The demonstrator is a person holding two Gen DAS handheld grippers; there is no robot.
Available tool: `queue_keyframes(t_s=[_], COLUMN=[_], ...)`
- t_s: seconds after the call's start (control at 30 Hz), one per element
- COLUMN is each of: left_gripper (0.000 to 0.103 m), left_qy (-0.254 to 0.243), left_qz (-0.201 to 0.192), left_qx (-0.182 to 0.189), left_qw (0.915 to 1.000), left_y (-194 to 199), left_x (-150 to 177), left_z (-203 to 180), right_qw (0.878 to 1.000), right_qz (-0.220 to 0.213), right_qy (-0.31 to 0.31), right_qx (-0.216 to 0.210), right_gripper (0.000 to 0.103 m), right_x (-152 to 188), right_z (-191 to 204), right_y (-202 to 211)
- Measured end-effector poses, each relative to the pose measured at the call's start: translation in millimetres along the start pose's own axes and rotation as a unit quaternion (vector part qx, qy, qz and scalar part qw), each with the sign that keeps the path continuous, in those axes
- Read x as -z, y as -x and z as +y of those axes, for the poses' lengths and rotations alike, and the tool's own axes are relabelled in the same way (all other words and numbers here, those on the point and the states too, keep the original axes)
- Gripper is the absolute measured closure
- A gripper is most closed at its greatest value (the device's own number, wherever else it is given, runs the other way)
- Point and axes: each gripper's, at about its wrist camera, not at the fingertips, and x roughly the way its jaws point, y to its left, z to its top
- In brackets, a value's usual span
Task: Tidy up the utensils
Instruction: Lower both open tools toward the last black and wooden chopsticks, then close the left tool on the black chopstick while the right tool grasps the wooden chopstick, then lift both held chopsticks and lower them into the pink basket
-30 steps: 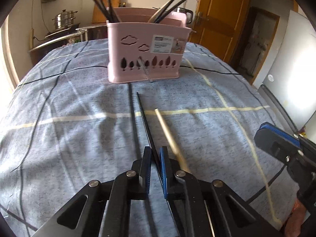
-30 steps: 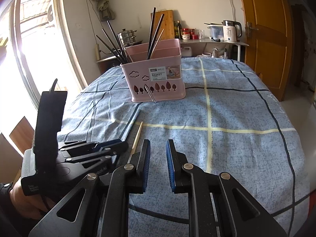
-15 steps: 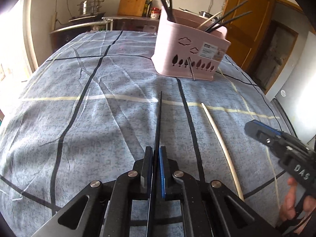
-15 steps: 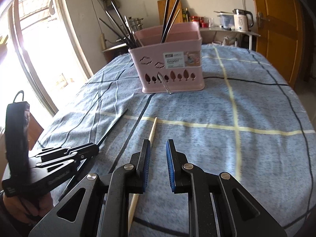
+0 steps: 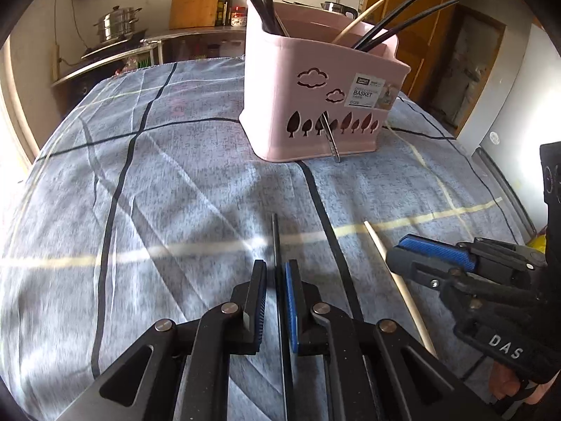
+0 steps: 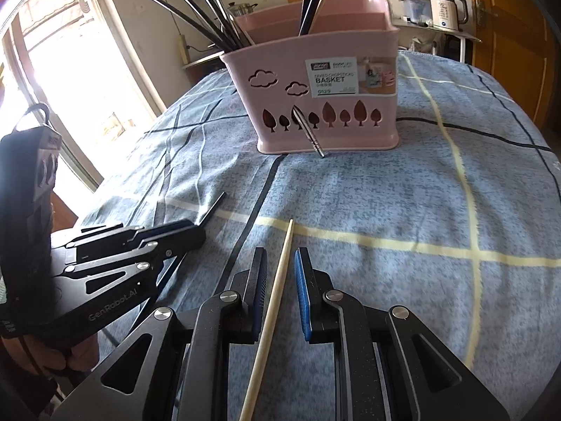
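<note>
My left gripper (image 5: 275, 294): matte black linkage arms, silver round pivot screws, blue ribbed pads (image 5: 290, 301) inside black fingers; white "GenRobot.AI" lettering on its body seen from the right wrist. My right gripper (image 6: 280, 291): same black frame, silver screws, blue pads (image 6: 302, 298); white "DAS" on its side. Bare skin of my hand (image 5: 505, 382) below.

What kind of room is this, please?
Probably a home kitchen or dining area: a steel pot on a counter, an electric kettle on a side table, and a wooden cutting board against the wall.
</note>
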Motion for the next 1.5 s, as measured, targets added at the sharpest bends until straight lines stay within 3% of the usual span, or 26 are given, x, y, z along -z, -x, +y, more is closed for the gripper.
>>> queue_keyframes(t_s=[0.23,0.3,0.5,1.07,1.5], left_gripper=[0.093,0.094,0.099,0.099,0.099], left_qy=[-0.034,-0.039,-0.015,-0.016,-0.022], left_qz=[0.004,0.006,0.008,-0.105,-0.136], left_qx=[-0.025,-0.028,-0.013,0.020,0.020], left_qw=[0.9991,0.9988,0.9998,0.9942,0.9902], left_y=[-11.1,-12.6,-5.6,111.8,148.2], left_x=[-10.6,-12.7,-16.0,-66.8,-85.8], left_z=[-11.5,-12.4,-5.8,-16.4,-24.7], right_qw=[1.000,0.999,0.999,0.997,0.991], right_qz=[0.017,0.022,0.025,-0.083,-0.133], right_qy=[0.003,0.006,-0.012,0.006,0.018], right_qx=[0.023,0.032,0.023,-0.002,0.001], right_gripper=[0.087,0.096,0.098,0.098,0.099], right_x=[-12.1,-15.3,-18.7,-61.9,-79.9], right_z=[4.9,6.3,-3.5,8.1,3.7], right_y=[-17.7,-20.6,-15.1,84.2,126.4])
